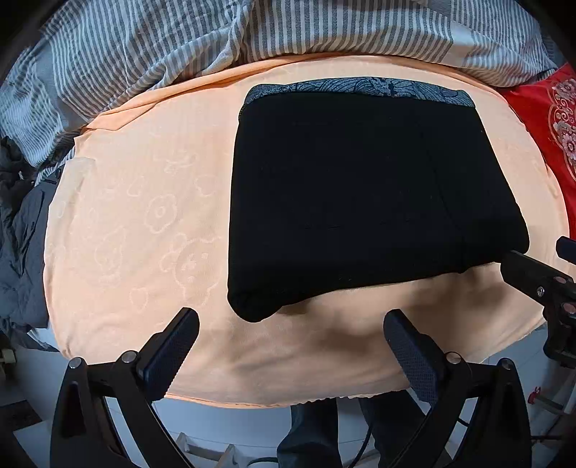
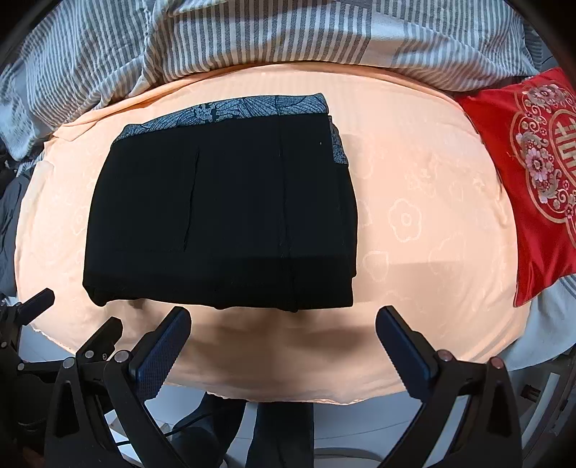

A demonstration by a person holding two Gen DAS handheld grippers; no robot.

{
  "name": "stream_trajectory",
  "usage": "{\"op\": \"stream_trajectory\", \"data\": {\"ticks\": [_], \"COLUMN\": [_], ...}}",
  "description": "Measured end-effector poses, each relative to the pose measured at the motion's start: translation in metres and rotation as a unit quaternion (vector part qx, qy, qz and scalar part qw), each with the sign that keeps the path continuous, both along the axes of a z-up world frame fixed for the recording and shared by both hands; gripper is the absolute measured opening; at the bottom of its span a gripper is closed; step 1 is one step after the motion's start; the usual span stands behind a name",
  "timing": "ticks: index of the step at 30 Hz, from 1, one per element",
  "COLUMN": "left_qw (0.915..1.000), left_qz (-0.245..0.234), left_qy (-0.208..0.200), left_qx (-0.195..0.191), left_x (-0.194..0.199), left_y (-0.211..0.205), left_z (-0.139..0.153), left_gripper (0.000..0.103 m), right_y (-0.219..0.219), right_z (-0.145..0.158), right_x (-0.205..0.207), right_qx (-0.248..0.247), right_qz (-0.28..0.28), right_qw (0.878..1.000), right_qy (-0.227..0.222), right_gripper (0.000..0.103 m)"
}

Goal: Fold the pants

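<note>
Black pants (image 1: pixel 360 201) lie folded into a compact rectangle on a peach towel (image 1: pixel 144 216), with a blue patterned waistband (image 1: pixel 360 87) along the far edge. They also show in the right wrist view (image 2: pixel 223 212). My left gripper (image 1: pixel 291 324) is open and empty, just short of the pants' near edge. My right gripper (image 2: pixel 284 320) is open and empty, also just short of the near edge. The right gripper shows at the right edge of the left wrist view (image 1: pixel 540 277), and the left gripper at the lower left of the right wrist view (image 2: pixel 72 316).
A grey striped duvet (image 1: pixel 252 32) is bunched behind the towel. A red embroidered cushion (image 2: pixel 540 180) lies at the right. Dark clothing (image 1: pixel 21 234) lies at the left. The towel's front edge (image 2: pixel 288 396) hangs over the bed, with the floor below.
</note>
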State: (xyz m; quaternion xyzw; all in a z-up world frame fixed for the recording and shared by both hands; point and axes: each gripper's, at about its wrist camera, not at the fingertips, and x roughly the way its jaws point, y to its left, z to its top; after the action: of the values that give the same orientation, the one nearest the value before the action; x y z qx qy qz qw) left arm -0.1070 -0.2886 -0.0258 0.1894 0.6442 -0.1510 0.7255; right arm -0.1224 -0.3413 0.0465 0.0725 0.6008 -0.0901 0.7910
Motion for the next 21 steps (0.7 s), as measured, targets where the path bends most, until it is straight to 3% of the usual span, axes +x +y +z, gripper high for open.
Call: {"op": "stream_trajectory", "data": {"ticks": [21], "left_qw": [1.0000], "left_qz": [-0.004], "left_qy": [0.003], "left_qx": [0.000], "left_x": [-0.0063], "left_y": [-0.0028], "left_z": [-0.0026], "left_gripper": [0.103], "right_y": [0.0043], "right_z": [-0.0046], "right_x": [-0.0013], "right_qx": [0.008], "right_qz": [0.005], "right_qw": [1.000], "right_qy": [0.003], "right_gripper": [0.102]}}
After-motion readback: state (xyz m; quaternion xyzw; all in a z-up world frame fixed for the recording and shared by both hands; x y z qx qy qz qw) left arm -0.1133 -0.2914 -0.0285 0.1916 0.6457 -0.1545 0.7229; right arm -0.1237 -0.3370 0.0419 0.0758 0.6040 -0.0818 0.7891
